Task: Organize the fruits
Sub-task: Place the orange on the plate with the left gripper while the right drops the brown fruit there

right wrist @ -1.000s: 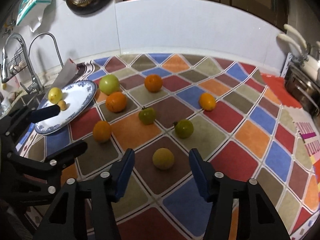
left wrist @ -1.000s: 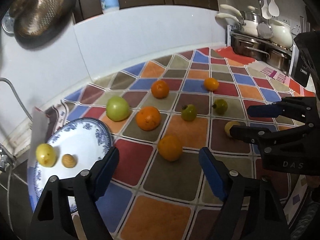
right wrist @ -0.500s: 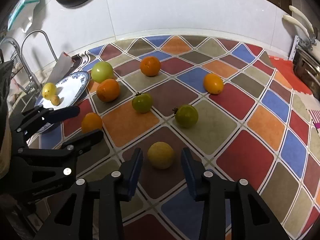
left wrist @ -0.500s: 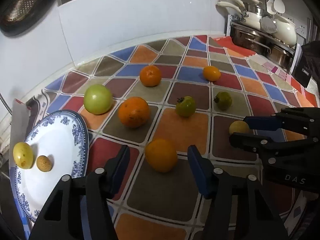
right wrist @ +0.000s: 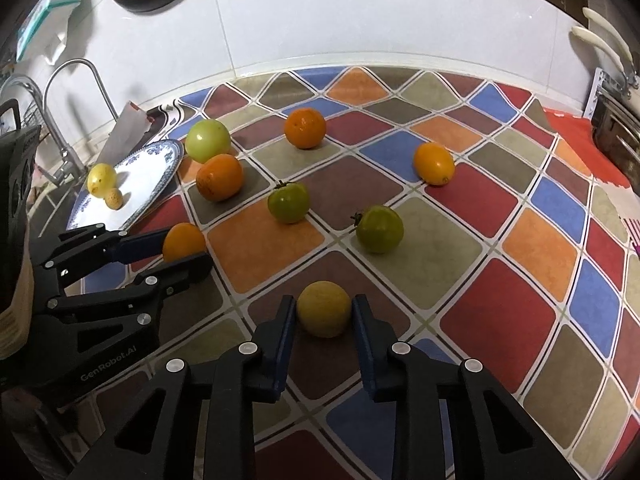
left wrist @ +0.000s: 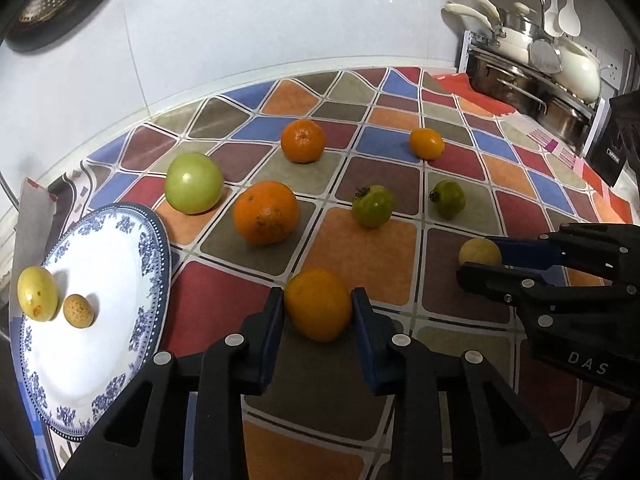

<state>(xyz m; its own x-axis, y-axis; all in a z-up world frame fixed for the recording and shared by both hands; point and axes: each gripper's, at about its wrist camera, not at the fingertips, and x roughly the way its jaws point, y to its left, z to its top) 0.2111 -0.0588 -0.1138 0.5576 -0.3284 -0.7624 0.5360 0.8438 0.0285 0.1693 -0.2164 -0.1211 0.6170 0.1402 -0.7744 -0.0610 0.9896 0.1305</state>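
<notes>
My left gripper point(left wrist: 318, 306) is shut on a small orange point(left wrist: 319, 304) that rests on the checked cloth; it also shows in the right wrist view point(right wrist: 183, 241). My right gripper point(right wrist: 323, 312) is shut on a yellow fruit point(right wrist: 323, 309), seen from the left wrist view point(left wrist: 479, 252) too. A blue-and-white plate point(left wrist: 100, 248) at the left holds a yellow fruit point(left wrist: 37, 294) and a small brown one point(left wrist: 78, 311). Loose on the cloth lie a green apple point(left wrist: 194, 188), a big orange point(left wrist: 266, 212), two green tomatoes point(left wrist: 372, 206) point(left wrist: 448, 199) and two more oranges point(left wrist: 302, 141) point(left wrist: 427, 143).
A white wall runs behind the counter. Pots on a rack point(left wrist: 532, 76) stand at the far right. A tap point(right wrist: 76, 92) and sink lie left of the plate. A black box point(left wrist: 614, 136) stands at the right edge.
Both grippers moved forward and down and closed: the left around the small orange, the right around the yellow fruit.
</notes>
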